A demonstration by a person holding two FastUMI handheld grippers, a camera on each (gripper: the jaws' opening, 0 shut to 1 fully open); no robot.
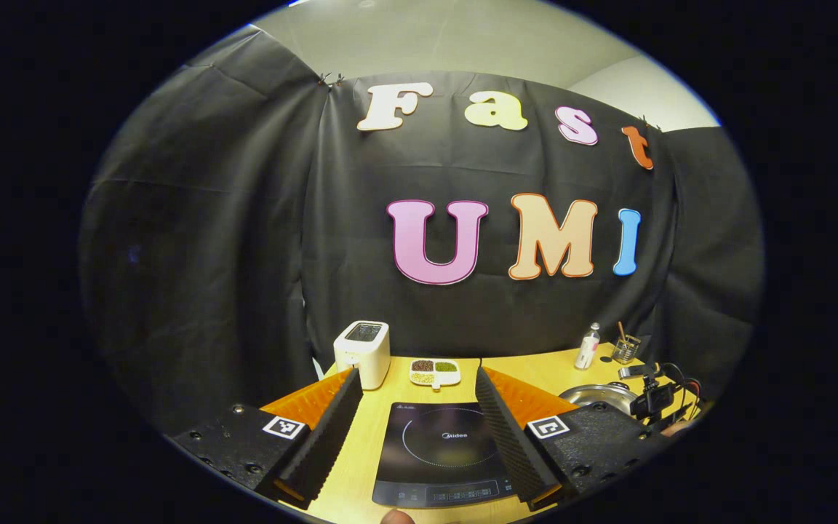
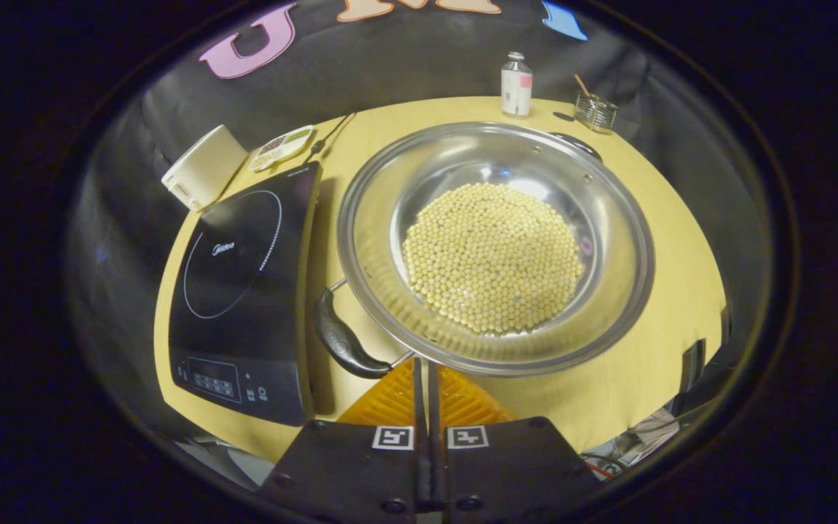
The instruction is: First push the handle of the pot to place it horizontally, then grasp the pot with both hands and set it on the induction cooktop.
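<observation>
R gripper clenched, empty, tips near handle at pot's 7 o'clock – prob to push; L gripper released over cooktop – waiting

The induction cooktop lay bare, just beside the pot, whose near handle jutted into the narrow gap between them. A toaster, dish, bottle and small glass holder stood along the table's far edge.
</observation>
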